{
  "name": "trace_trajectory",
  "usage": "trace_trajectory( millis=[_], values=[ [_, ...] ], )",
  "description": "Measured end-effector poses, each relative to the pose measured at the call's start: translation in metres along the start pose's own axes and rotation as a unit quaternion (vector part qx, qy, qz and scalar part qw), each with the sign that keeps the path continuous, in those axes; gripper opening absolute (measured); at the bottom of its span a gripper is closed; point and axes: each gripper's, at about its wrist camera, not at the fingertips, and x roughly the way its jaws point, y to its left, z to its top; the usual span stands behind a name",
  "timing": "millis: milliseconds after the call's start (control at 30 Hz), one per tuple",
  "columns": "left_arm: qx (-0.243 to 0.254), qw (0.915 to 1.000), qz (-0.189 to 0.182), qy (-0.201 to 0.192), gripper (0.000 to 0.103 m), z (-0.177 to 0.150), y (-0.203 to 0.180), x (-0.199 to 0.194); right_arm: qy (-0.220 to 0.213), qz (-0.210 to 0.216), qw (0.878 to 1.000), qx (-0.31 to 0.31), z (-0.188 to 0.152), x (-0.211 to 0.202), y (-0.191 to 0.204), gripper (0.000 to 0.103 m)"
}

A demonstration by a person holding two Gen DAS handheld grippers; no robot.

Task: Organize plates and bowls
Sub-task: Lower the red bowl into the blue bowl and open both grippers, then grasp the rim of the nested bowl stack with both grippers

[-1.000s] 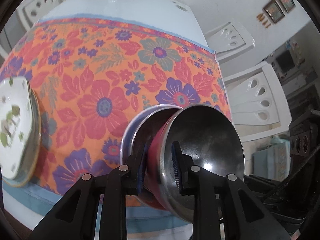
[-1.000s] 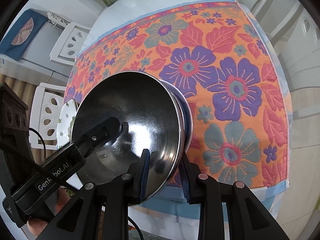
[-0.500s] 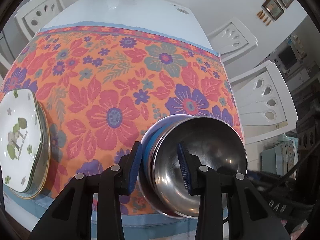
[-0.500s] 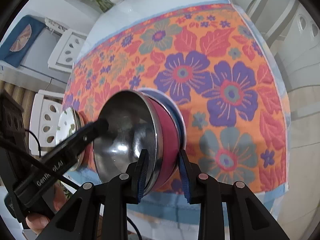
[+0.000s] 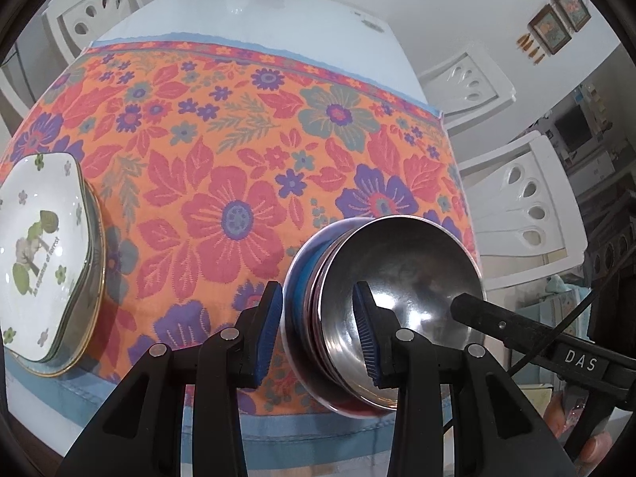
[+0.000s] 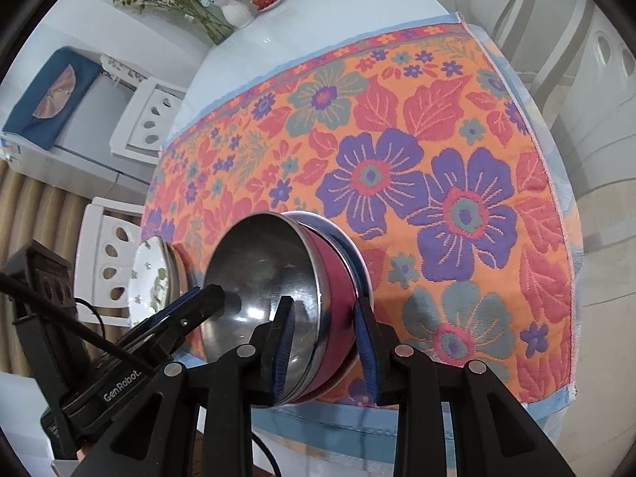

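Observation:
A steel bowl with a red outer wall (image 5: pixel 401 262) sits nested in a blue-rimmed dish (image 5: pixel 296 274) on the floral cloth, near the table's front edge. My left gripper (image 5: pixel 317 294) straddles the bowl's left rim, one finger outside and one inside. Its pads stand off the wall, so it is open. My right gripper (image 6: pixel 322 304) is shut on the opposite rim of the bowl (image 6: pixel 262 274), one pad inside and one on the red wall. A stack of white plates with a green leaf print (image 5: pixel 39 262) lies to the left on the cloth.
The orange floral cloth (image 5: pixel 238 159) covers the near half of the white table (image 5: pixel 254 12). A vase and a small red dish stand at the far end. White chairs (image 5: pixel 520 198) line the right side and the far left corner. The plate stack (image 6: pixel 153 278) sits close to the bowl.
The bowl went from tilted and raised to resting in the blue dish. My left gripper's jaws widened and let go of the rim. The right gripper kept its hold.

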Motion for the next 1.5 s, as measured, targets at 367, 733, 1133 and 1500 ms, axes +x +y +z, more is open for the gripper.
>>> trace_trajectory(
  millis=[367,733,1133,1500],
  values=[
    [-0.015,0.9958,-0.070,-0.058,0.075,0.000,0.000,-0.034,-0.041,0.010,0.997,-0.059,-0.020,-0.034,0.019,0.067],
    [-0.049,0.9963,-0.060,-0.039,0.075,-0.015,0.015,-0.018,-0.025,-0.024,0.998,-0.061,-0.014,-0.009,0.008,0.068],
    [-0.087,0.9948,-0.053,-0.007,0.075,-0.017,0.034,0.023,0.013,-0.033,0.998,-0.045,0.002,0.042,-0.020,0.068],
    [-0.110,0.9900,-0.083,0.030,0.068,-0.016,0.041,0.058,0.043,0.003,0.999,-0.024,0.010,0.067,-0.022,0.064]
  ],
)
